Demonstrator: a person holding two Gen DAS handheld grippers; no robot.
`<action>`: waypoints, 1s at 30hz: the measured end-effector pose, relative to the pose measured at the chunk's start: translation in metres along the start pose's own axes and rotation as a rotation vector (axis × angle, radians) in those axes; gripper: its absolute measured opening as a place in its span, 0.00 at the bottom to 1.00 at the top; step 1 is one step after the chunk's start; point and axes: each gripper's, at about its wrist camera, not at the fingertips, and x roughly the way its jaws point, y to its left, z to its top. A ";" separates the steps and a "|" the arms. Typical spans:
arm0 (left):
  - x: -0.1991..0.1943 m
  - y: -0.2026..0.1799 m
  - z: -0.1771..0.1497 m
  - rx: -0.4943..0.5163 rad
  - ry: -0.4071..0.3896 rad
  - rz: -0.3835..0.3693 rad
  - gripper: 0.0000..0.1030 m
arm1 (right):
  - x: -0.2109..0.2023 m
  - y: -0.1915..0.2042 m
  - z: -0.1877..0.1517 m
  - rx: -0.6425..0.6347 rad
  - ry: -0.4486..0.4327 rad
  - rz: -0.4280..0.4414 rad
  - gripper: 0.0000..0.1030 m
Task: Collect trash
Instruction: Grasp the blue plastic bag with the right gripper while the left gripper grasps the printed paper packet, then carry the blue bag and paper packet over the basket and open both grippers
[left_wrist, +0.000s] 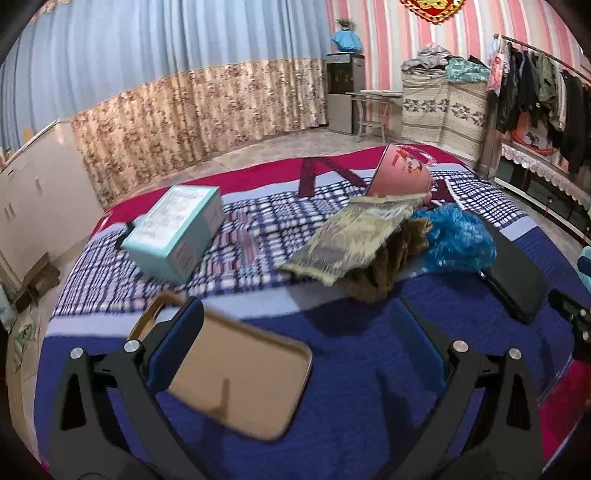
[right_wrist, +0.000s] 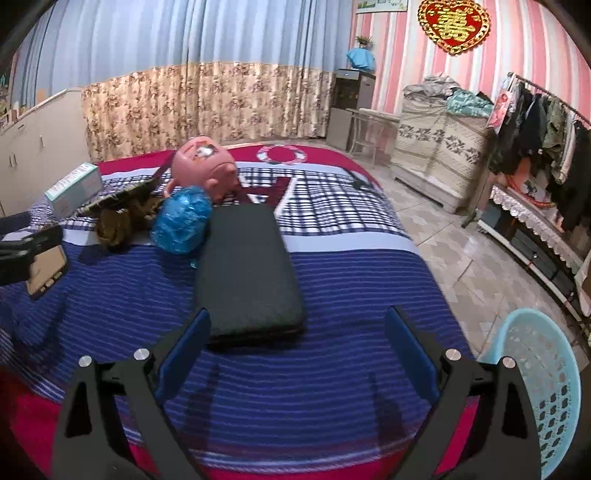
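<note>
A bedroom with pink-striped walls and pale blue curtains holds a bed (right_wrist: 332, 280) under a blanket of blue stripes, plaid and red borders. Beside the bed's right edge, on the tiled floor, stands a light blue perforated plastic basket (right_wrist: 546, 376); what can be seen of its inside shows nothing in it.

The trash lies in a cluster toward the middle of the bed: a crumpled blue plastic bag (left_wrist: 454, 240), a brown crumpled wrapper (left_wrist: 388, 266) touching it, and a flat olive-gold foil packet (left_wrist: 351, 236) resting partly on the brown one. Behind them a pink cartoon-printed bucket (left_wrist: 402, 173) lies on its side, its inside not visible. A teal cardboard box (left_wrist: 177, 232) sits apart to the left of the cluster.

The left gripper (left_wrist: 295, 339) hovers above the blue-striped part of the blanket with its jaws spread wide and nothing between them; the cluster lies ahead of it, slightly to the right. A tan phone case (left_wrist: 240, 376) lies on the blanket below its left finger.

The right gripper (right_wrist: 295, 350) is likewise wide open and empty. A long black padded case (right_wrist: 251, 269) lies directly ahead between its fingers, and the blue bag sits beyond, touching the case's far left corner.
</note>
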 end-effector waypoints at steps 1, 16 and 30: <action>0.004 -0.002 0.005 0.006 -0.005 -0.016 0.94 | 0.001 0.002 0.002 0.003 0.001 0.010 0.90; 0.024 0.002 0.024 0.045 0.020 -0.142 0.13 | 0.044 0.057 0.041 -0.085 0.022 0.102 0.90; -0.010 0.037 0.018 -0.019 -0.016 -0.066 0.02 | 0.048 0.071 0.052 -0.108 0.022 0.198 0.18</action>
